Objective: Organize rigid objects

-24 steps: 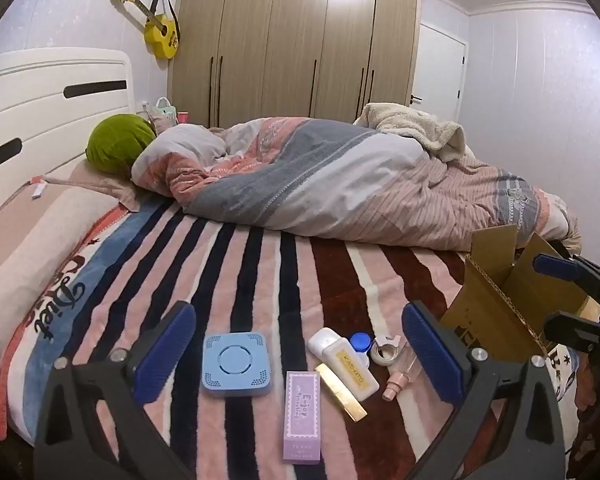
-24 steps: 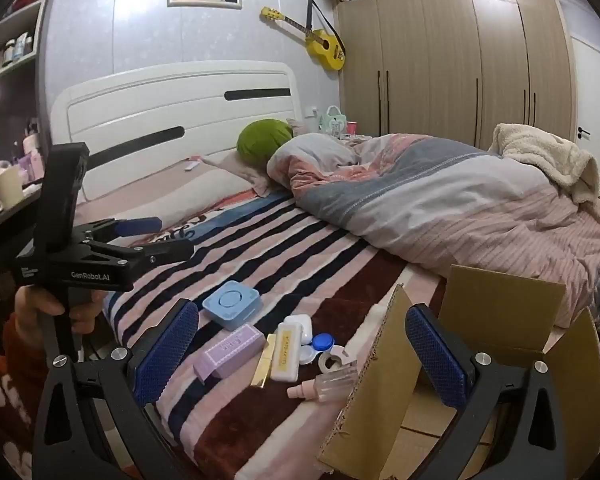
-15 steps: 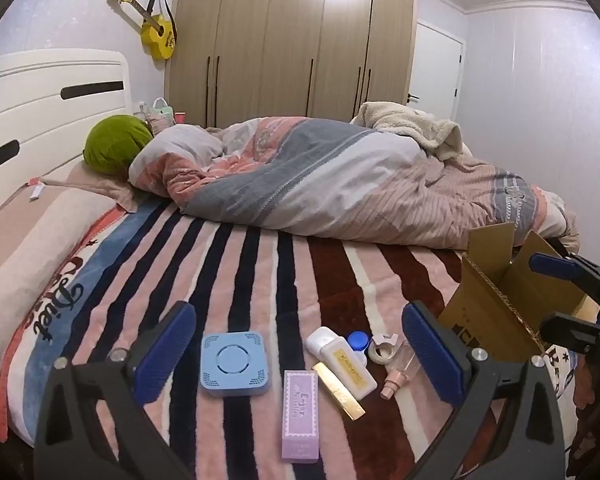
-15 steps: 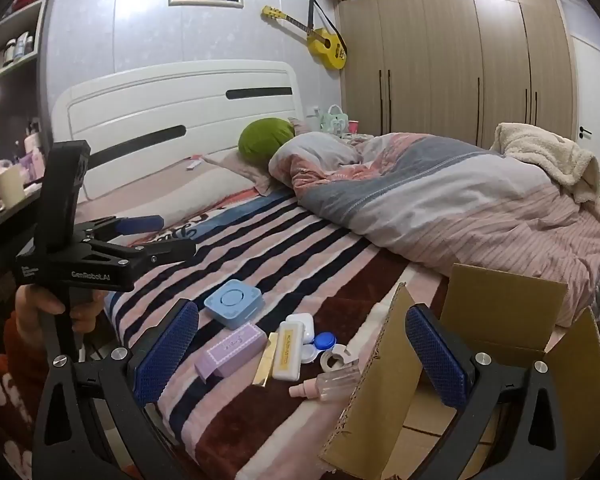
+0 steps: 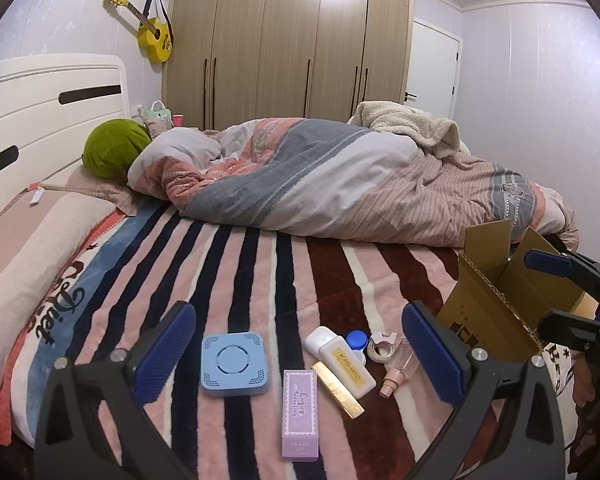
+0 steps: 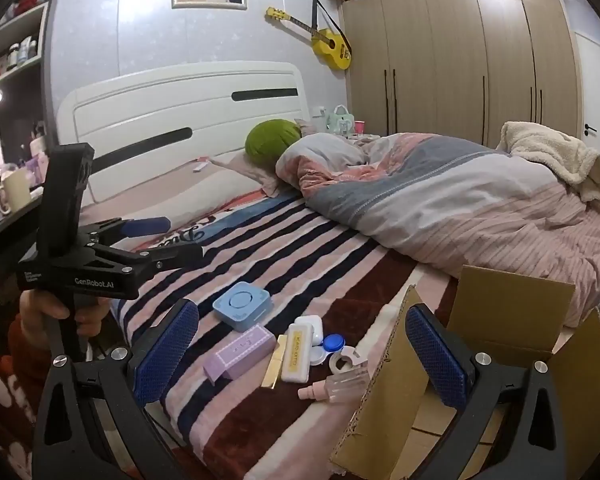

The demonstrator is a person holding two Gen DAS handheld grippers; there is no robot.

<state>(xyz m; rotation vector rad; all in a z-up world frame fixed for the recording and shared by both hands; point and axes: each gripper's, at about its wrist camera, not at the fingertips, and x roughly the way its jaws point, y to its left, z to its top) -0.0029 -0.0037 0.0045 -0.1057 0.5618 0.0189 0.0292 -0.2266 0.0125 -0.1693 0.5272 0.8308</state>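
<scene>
The left gripper [image 5: 298,342] stands spread as wide as it goes, blue pads bare and nothing between them, hovering above the near edge of the striped blanket [image 5: 260,272]. The right gripper [image 6: 302,346] is just as wide and likewise holds nothing; its right finger hangs over the open cardboard box [image 6: 512,308] at the bedside. Between the left fingers a cluster of small things lies on the blanket: a light blue square case [image 5: 235,364] with a round centre, a lilac carton [image 5: 299,414] printed "Enjoy Traveling", a gold bar [image 5: 339,390] touching it, a white tube [image 5: 346,364] labelled "KAO-UTO" as far as it can be read, a blue-capped contact lens case [image 5: 357,339], a small tape roll [image 5: 381,349] and a clear pink-nozzled spray bottle [image 5: 398,368] lying on its side. The blanket's left edge carries the word "Diet". In the right wrist view the other tool's body reads "GenRobot.AI", held by a hand [image 6: 60,312]. Farther off lie a rumpled duvet [image 5: 340,184] and a green cushion [image 5: 114,148].
</scene>
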